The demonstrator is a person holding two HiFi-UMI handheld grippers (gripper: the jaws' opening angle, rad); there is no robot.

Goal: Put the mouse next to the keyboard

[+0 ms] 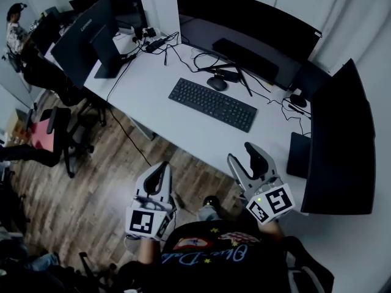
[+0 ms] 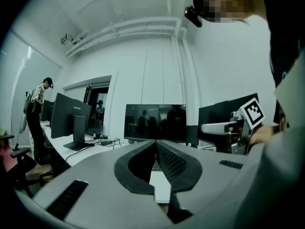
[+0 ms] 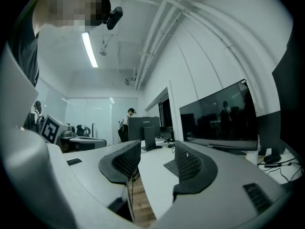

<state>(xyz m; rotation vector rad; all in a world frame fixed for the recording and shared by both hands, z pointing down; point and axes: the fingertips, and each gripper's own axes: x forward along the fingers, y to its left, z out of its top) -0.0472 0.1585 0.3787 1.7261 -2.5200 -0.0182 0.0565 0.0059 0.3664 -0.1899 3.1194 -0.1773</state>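
We hold the left hand-held gripper (image 1: 163,167) pressed together, the right hand-held gripper (image 1: 244,154) spread and empty; the mouse (image 1: 217,83) lies just beyond the keyboard (image 1: 212,104).

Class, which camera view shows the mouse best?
The head view: the mouse lies in full sight on the desk, just behind the keyboard. Neither gripper view shows it.

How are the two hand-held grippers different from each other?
The left hand-held gripper has its jaws closed together, while the right hand-held gripper has its jaws apart. The left one hangs over the wooden floor, while the right one is over the edge of the white desk. Both hold nothing.
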